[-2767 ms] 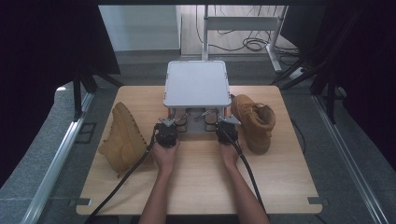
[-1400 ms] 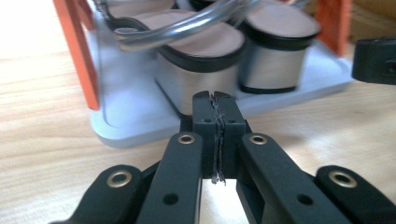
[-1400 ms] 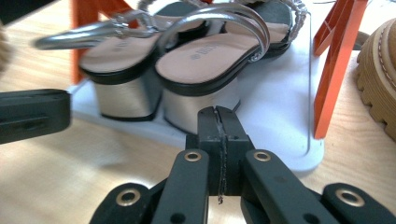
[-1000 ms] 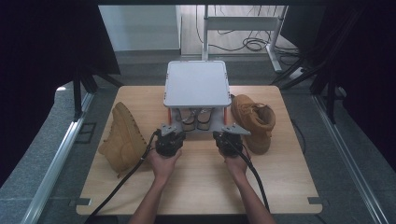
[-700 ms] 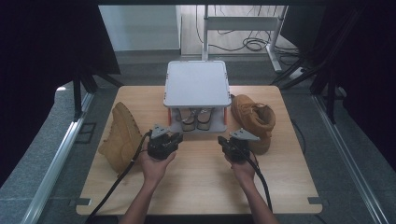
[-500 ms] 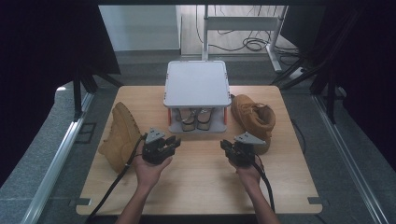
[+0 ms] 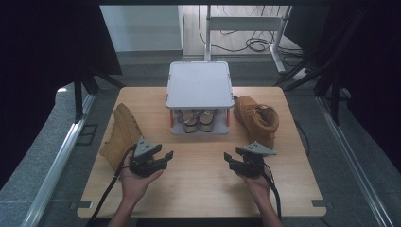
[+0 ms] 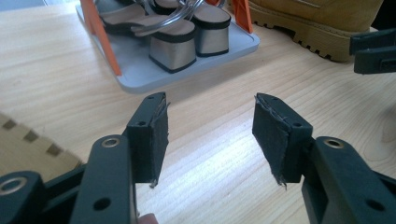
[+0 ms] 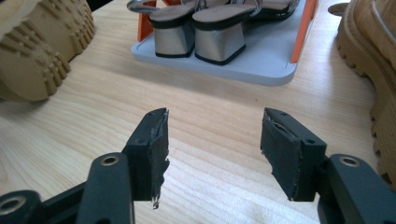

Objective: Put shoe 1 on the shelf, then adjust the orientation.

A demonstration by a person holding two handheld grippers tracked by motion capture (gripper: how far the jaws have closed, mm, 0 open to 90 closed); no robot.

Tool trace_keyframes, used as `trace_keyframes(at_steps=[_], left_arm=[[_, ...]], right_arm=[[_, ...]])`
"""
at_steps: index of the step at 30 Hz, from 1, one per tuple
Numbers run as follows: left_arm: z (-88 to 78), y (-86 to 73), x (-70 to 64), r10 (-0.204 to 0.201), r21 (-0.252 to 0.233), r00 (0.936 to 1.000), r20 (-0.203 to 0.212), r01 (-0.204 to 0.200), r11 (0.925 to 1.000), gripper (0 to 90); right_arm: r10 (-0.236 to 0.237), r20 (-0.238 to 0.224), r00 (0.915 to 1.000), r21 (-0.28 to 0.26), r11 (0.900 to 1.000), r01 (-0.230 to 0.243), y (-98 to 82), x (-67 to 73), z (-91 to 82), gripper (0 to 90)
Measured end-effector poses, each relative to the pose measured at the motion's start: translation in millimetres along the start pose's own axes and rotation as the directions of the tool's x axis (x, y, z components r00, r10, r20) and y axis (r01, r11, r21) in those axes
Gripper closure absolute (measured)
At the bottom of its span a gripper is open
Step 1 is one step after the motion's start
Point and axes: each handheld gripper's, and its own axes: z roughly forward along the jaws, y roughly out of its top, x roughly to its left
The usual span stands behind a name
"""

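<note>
With both pairs of jaws having just been opening and nothing between them, the left gripper (image 7: pixel 152 160) and the right gripper (image 7: pixel 244 161) hang spread and empty over the bare front part of the light wooden table (image 7: pixel 198 189). The nearest things are the two tan lace-up work boots. One tan boot, tipped on its side with its lugged sole showing (image 7: pixel 120 137), lies just beside the left gripper, on its outer side; its long axis runs from front to back of the table, roughly along the gripper's own line. The other tan boot, standing upright on its sole (image 7: pixel 257 120), lies ahead of the right gripper and a little outward, its length slanting away toward the far edge. Between them, straight ahead of both hands, stands the small grey two-tier shoe rack with orange posts (image 7: pixel 199 85), a pair of block-heeled sandals (image 8: pixel 187 35) on its lower shelf. Each hand is nearer its own boot, so a likely next reach would turn each gripper outward rather than forward.
</note>
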Motion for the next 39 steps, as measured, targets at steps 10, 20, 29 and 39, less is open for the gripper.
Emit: trace_keyframes(at_steps=[10, 20, 29, 39], left_arm=[[-23.0, -10.3, 21.3, -0.002, -0.035, 0.9998, -0.02, 0.001, 0.9994, 42.1], [-53.6, -18.9, 62.9, -0.076, -0.106, 0.9958, -0.05, 0.071, 0.9919, 40.9], [-72.2, -24.5, 86.5, -0.102, -0.112, 0.9942, -0.033, 0.098, 0.9889, 73.8], [-91.5, -38.1, 111.2, -0.157, -0.105, 0.9829, -0.097, 0.146, 0.9837, 89.6]], right_arm=[[-0.006, 0.024, 0.9997, 0.026, 1.0, 0.006, -10.6, -2.1, -0.5, 35.2], [0.015, 0.012, 0.9998, 0.028, 0.999, -0.015, -14.6, 0.1, -1.4, 34.8], [0.017, 0.022, 0.9996, 0.037, 0.999, -0.018, -16.2, -1.7, -0.1, 34.7], [0.043, 0.03, 0.9986, 0.05, 0.998, -0.044, -18.1, -4.2, 1.9, 34.7]])
